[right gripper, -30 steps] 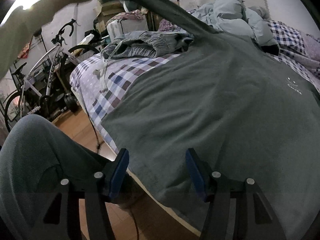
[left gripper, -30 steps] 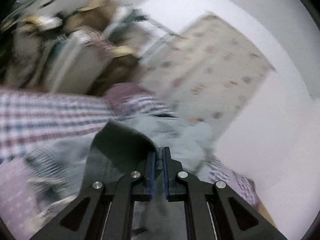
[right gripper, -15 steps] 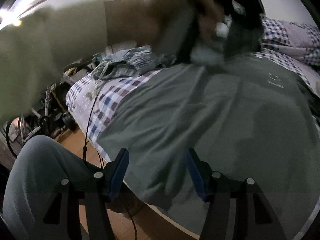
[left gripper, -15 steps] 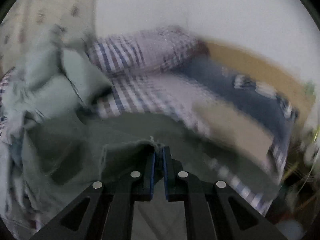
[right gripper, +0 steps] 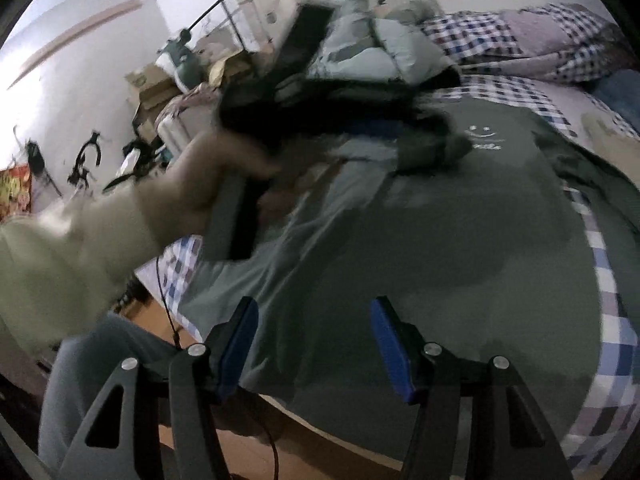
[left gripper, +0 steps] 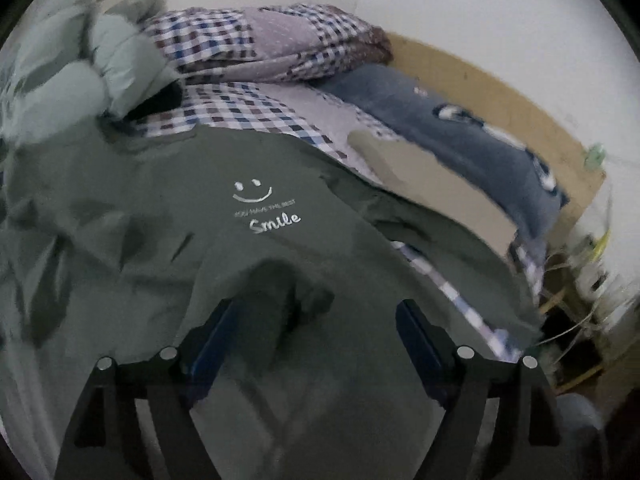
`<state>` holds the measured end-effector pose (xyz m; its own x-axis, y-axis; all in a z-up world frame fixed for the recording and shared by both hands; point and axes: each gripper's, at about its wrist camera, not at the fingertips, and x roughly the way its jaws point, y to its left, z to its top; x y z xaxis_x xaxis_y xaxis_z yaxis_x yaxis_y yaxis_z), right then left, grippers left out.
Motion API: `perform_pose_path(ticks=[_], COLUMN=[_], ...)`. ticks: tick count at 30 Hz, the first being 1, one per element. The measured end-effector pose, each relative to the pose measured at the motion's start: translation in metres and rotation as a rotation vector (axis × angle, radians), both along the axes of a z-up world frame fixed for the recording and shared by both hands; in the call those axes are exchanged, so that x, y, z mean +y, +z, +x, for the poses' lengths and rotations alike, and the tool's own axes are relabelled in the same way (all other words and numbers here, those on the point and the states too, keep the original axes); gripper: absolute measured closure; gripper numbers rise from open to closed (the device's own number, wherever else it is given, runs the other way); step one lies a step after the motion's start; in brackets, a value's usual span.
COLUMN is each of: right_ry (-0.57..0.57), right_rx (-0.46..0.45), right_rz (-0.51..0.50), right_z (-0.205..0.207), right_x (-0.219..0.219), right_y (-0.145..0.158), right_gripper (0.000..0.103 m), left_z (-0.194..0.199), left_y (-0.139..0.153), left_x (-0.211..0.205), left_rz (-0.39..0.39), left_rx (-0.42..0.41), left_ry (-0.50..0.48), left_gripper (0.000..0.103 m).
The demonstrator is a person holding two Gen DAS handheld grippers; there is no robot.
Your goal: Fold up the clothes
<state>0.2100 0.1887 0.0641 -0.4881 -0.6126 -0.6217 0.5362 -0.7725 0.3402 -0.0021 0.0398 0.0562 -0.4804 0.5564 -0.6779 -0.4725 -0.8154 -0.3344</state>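
Half a second ago the left gripper (left gripper: pixel 312 332) was pinched shut on a fold of the green T-shirt (left gripper: pixel 260 248); now its jaws stand wide apart with nothing between them, so the cloth has been let go.

That shirt is the largest thing here, lying front-up across the checked bed sheet (left gripper: pixel 248 110), its smile print (left gripper: pixel 266 210) toward the far side and one side folded in on the left. The right gripper (right gripper: pixel 314 340) hovers spread over the near hem, holding nothing.

One side looks folded; the next move probably calls for gripping the right sleeve and carrying it inward.

Only the right wrist view shows the person's hand (right gripper: pixel 224 168) on the left gripper's handle; only the left view shows the grey pillow (left gripper: pixel 452 128) at far right.
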Motion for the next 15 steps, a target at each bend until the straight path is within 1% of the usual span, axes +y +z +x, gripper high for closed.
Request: perform_pose_path(ticks=[3, 5, 6, 8, 10, 12, 15], right_ry=[-0.056, -0.110, -0.123, -0.142, -0.158, -0.158, -0.124], right_rx=[0.021, 0.058, 0.078, 0.129, 0.174, 0.191, 0.222], right_rz=[-0.015, -0.001, 0.019, 0.091, 0.161, 0.225, 0.311], right_z=[-0.009, -0.020, -0.026, -0.040, -0.054, -0.069, -0.085], right_x=[0.015, 0.025, 0.026, 0.024, 0.021, 0.012, -0.014], right_y=[0.014, 0.028, 0.033, 0.043, 0.052, 0.052, 0.046], right_gripper=[0.040, 0.040, 0.040, 0.040, 0.040, 0.040, 0.040], left_z=[0.015, 0.026, 0.030, 0.037, 0.037, 0.033, 0.026], left_y=[-0.003, -0.004, -0.004, -0.004, -0.002, 0.000, 0.006], left_x=[-0.022, -0.042, -0.055, -0.086, -0.112, -0.140, -0.176], left_rz=[0.040, 0.076, 0.108, 0.175, 0.218, 0.262, 0.293], left_rx=[-0.021, -0.002, 0.010, 0.038, 0.055, 0.059, 0.064], left_ry=[0.006, 0.045, 0.076, 0.170, 0.260, 0.358, 0.482], left_gripper=[0.019, 0.019, 0.019, 0.019, 0.019, 0.019, 0.019])
